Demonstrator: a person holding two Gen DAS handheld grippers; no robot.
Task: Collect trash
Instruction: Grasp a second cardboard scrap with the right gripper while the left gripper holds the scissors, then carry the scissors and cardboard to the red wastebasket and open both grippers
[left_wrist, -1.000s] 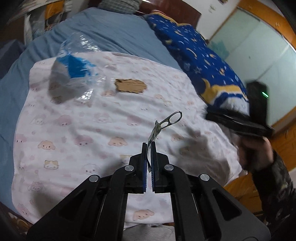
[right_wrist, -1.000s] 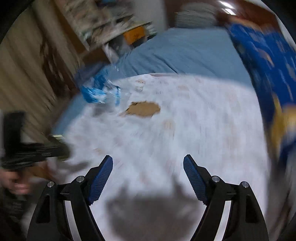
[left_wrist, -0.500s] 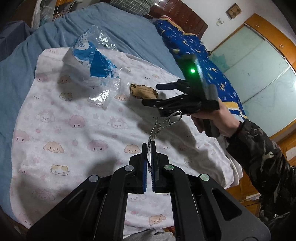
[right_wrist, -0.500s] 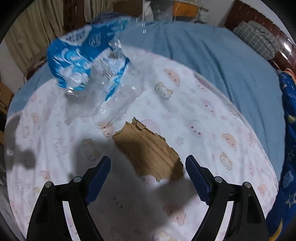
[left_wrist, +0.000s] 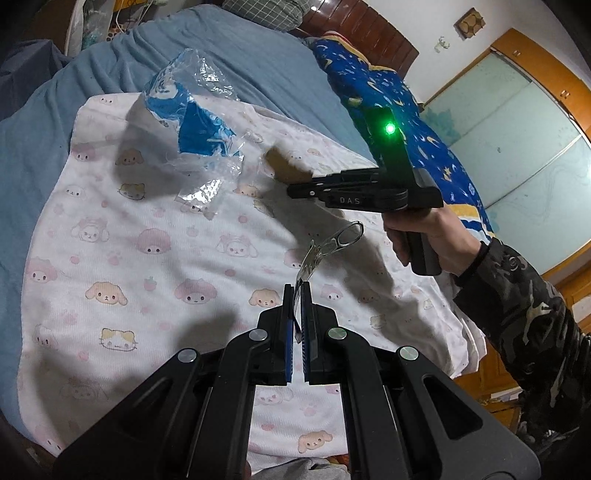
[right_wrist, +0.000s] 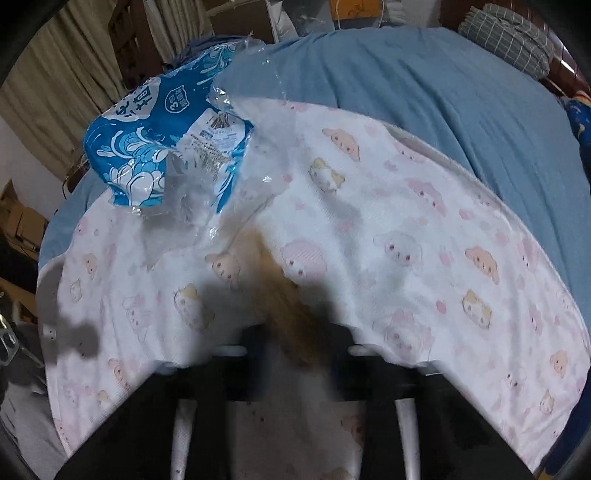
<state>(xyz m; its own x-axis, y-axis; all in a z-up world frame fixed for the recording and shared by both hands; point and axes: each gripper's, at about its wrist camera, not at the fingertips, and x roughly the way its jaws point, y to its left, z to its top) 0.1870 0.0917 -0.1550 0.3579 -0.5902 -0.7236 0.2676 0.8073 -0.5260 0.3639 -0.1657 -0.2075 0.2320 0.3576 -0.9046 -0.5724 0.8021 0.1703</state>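
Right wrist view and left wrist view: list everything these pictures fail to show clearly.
- Right gripper: its fingers are motion-blurred in the right wrist view, so open or shut is unclear.
- Cardboard scrap: smeared brown in that view; in the left wrist view the right gripper covers most of it.
- Metal pull-tab piece in the left gripper: its lower end is hidden between the fingers.

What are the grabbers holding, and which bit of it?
The left gripper pinches a clear plastic strip by its lower end. The right gripper's hold on the cardboard piece is too blurred to tell.
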